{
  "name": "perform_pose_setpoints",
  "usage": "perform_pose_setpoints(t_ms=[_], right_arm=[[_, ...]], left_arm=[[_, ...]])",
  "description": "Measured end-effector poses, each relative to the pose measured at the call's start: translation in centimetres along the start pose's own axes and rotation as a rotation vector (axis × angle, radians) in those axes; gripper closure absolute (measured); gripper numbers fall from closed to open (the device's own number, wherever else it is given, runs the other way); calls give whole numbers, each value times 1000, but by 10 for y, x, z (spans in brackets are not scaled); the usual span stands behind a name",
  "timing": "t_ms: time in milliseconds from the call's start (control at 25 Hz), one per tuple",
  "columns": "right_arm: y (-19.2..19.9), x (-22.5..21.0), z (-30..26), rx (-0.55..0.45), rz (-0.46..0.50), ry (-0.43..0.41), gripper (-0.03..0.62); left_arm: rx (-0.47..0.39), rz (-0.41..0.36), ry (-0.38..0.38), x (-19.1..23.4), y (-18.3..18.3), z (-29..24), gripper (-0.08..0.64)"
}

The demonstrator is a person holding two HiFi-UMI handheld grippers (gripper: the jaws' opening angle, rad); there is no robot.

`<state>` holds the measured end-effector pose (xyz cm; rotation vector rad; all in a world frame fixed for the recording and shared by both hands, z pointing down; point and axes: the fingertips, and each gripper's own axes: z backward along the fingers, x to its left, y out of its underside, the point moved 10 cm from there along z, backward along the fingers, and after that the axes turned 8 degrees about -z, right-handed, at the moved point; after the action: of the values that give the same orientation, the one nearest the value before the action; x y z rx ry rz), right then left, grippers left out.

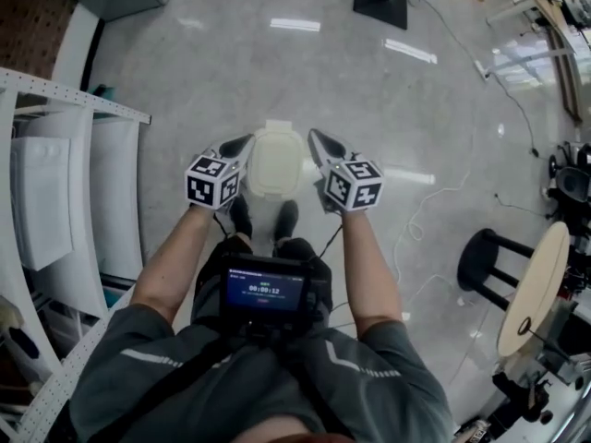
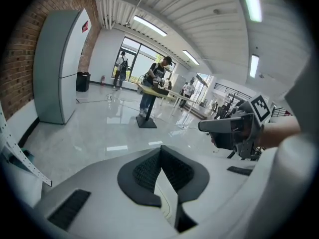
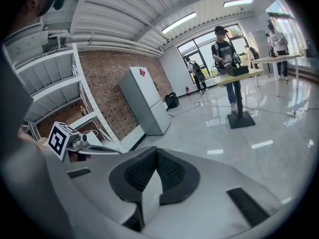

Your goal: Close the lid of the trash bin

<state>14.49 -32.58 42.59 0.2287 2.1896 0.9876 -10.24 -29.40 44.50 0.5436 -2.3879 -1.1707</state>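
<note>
A small white trash bin stands on the glossy floor just ahead of the person's shoes. From above I see only its rounded white lid, which appears to lie flat on the bin. My left gripper hangs close by the bin's left side and my right gripper by its right side, both pointing forward. Each has its jaws shut with the tips meeting and nothing between them, as the left gripper and right gripper show in their own views. Whether either one touches the bin is unclear.
A white shelving rack runs along the left. On the right are a black stool, a round wooden table and cables on the floor. A black stand base sits far ahead. People stand at distant tables.
</note>
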Motion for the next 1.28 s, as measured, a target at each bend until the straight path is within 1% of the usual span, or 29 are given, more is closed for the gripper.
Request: perform_pose_setpoints(t_ms=[160,240,280,320,400,480,560,680,800,920,1040,1160,1280], right_arm=[[-42,20,25,-67,37,-20,583],[-52,23,32,-100,66,-22,583],[-52,19,30,-116,91,-17,583],[-46,10,26,-133,118,-10,583],[-20,-12,9,-166,156,-1,583],[-2,-23,-3,-192,175,2,583],[-7,-20,-1,-220,194,-2,583],[-27,-11,9,-261,205,-25,583],[-43,-2,20,-294,212,-33,583],[-60,9,30,-343,217,-41,583],[-78,25,39,-385,243,-63,583],[-92,38,42,-390,295,-56,583],[-97,46,42,-383,325,-47,583]], left_arm=[[-92,-21,-13,-6,-43,25,563],[-146,-41,0,-7,-54,30,563],[-180,-56,17,-6,-51,23,563],[-215,-74,36,-3,-40,11,563],[-269,-107,65,6,-4,-17,563],[-301,-112,67,17,20,-31,563],[-334,-90,55,22,17,-31,563],[-394,-62,37,24,-7,-21,563],[-470,-47,41,24,-29,-5,563],[-498,-92,49,20,-46,6,563],[-510,-129,30,20,-57,13,563],[-532,-143,9,22,-67,22,563],[-546,-140,-5,24,-73,27,563]])
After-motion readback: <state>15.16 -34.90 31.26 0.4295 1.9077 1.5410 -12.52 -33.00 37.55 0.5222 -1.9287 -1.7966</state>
